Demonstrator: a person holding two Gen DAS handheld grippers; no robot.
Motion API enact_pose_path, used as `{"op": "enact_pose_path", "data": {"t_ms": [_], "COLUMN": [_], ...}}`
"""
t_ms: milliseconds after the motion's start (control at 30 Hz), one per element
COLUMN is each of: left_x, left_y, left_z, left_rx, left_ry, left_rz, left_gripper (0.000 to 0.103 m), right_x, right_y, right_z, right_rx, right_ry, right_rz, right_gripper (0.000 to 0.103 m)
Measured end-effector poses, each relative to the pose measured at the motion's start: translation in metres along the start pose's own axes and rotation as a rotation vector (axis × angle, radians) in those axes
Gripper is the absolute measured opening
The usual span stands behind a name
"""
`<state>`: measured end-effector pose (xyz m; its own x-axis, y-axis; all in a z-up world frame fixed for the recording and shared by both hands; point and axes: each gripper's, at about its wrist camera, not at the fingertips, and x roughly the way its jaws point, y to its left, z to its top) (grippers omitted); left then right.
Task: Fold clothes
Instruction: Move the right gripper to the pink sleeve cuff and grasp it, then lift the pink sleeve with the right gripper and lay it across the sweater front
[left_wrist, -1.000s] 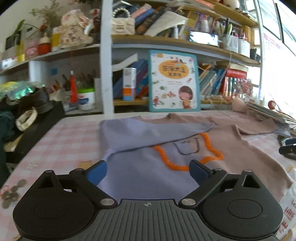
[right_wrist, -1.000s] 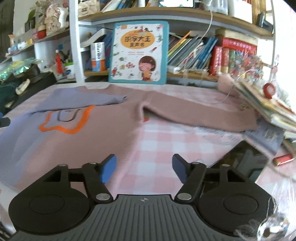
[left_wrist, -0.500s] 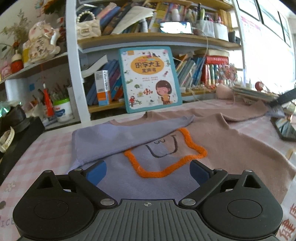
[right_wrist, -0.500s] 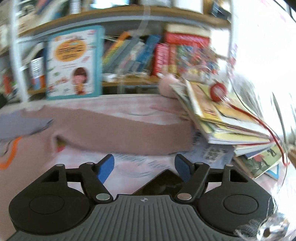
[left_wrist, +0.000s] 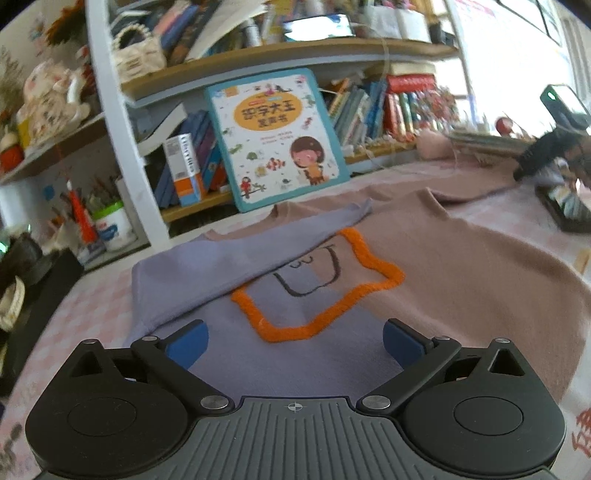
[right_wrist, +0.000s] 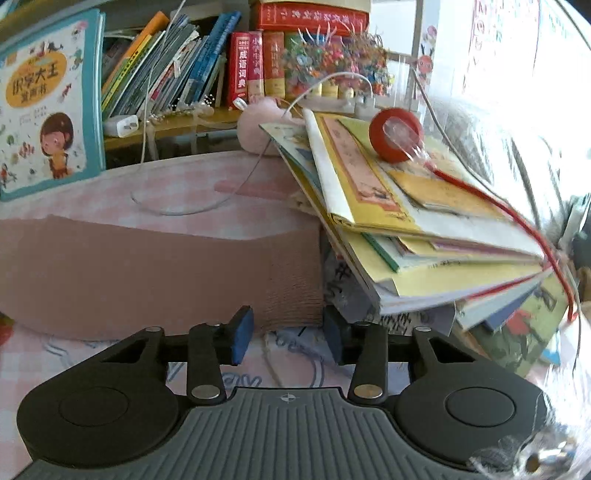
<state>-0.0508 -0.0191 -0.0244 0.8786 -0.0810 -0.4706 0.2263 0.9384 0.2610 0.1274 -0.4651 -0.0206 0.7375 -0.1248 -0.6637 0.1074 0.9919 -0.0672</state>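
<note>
Left wrist view: the left gripper (left_wrist: 293, 341) fills the bottom of the frame, its blue pads spread wide with nothing between them, hovering over the sweater (left_wrist: 461, 280). The sweater lies flat on the pink checked table (left_wrist: 96, 295) across the middle of the frame, lilac on the left half and dusty pink on the right. An orange star outline (left_wrist: 373, 291) with a drawn smile sits at centre. The lilac sleeve (left_wrist: 236, 258) is folded across the chest, its cuff pointing to the upper right. The pink sleeve stretches away toward the right edge, where the right gripper (left_wrist: 543, 155) appears dark and blurred. A picture book (left_wrist: 277, 136) leans against the shelf (left_wrist: 288, 51) behind the sweater.

Right wrist view: the right gripper (right_wrist: 288, 334) is at the bottom centre, its jaws closing. The cuff (right_wrist: 291, 291) of the pink sleeve lies just ahead of the pads, between their tips; whether they press it yet I cannot tell. The sleeve runs off to the left edge. A stack of books (right_wrist: 424, 229) overhangs the cuff from the right, with a red disc (right_wrist: 395, 134) on top. A white cable (right_wrist: 184, 206) loops on the table behind.
</note>
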Motion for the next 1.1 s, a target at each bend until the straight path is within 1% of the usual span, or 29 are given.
{"op": "enact_pose_path", "data": {"t_ms": [67,100,167,233,333,467,600,767,967,1100], "left_x": [0.000,0.000,-0.001,-0.002,-0.003,-0.007,-0.009,-0.008,-0.012,-0.013], "left_y": [-0.006,-0.009,-0.011,-0.009,-0.004,0.002,0.007,0.009,0.000,-0.004], "left_z": [0.000,0.000,0.000,0.000,0.000,-0.001,-0.002,-0.001,-0.002,-0.003], "left_rx": [0.034,0.050,0.061,0.054,0.031,-0.002,-0.035,-0.050,-0.006,0.016], "left_ry": [0.000,0.001,-0.002,-0.008,-0.017,-0.038,-0.056,-0.051,-0.078,-0.084], "left_rz": [0.012,0.020,0.028,0.026,0.012,0.003,-0.008,0.005,0.022,0.023], "left_gripper": [0.103,0.103,0.103,0.103,0.103,0.103,0.103,0.103,0.103,0.103], "right_x": [0.000,0.000,-0.003,-0.012,-0.035,-0.070,-0.108,-0.145,-0.158,-0.155], "right_y": [-0.001,-0.002,-0.001,0.002,0.010,0.035,0.073,0.137,0.225,0.285], "right_z": [0.002,0.003,0.007,0.013,0.028,0.052,0.079,0.106,0.122,0.118], "right_rx": [0.007,0.021,0.030,0.035,0.068,0.053,-0.001,-0.088,-0.151,-0.216], "right_ry": [0.002,0.008,0.013,-0.003,-0.049,-0.114,-0.177,-0.250,-0.268,-0.255], "right_rz": [0.025,0.047,0.081,0.112,0.201,0.319,0.428,0.569,0.752,0.822], "right_gripper": [0.011,0.009,0.009,0.009,0.009,0.009,0.009,0.009,0.009,0.009]}}
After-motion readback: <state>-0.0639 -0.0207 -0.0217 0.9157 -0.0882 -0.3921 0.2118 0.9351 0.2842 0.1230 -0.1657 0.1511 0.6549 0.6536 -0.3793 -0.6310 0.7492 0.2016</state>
